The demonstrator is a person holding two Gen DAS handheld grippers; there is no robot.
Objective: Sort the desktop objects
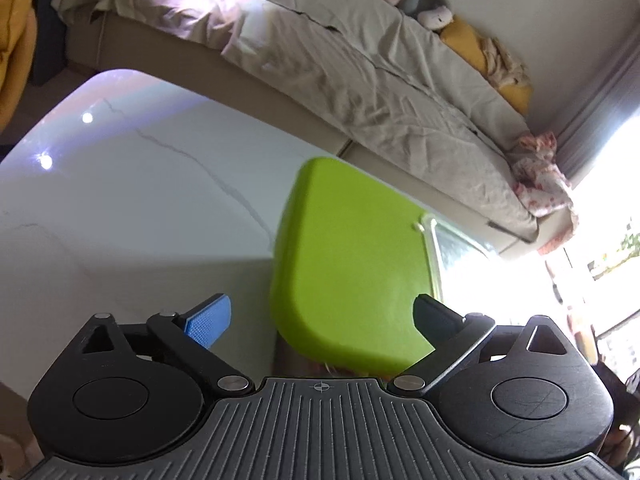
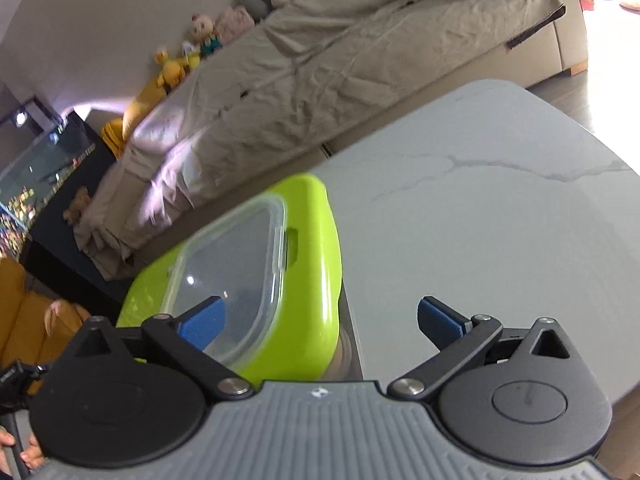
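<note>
Left wrist view: my left claw [image 1: 322, 316] is spread wide, gripping nothing, its blue-padded fingers [image 1: 208, 320] on either side of a lime-green plastic container [image 1: 348, 264] that fills the lower centre of the frame. The container sits at the edge of the white marble-veined tabletop [image 1: 140, 200]; a beige-sheeted bed [image 1: 340, 68] runs across the top.

Right wrist view: my right claw [image 2: 322, 320] is likewise released and empty. The same green container, its clear snap-on lid [image 2: 232, 276] showing, lies at lower left, beside the tabletop's edge. Plush toys [image 2: 192, 52] line the bed at upper left.
</note>
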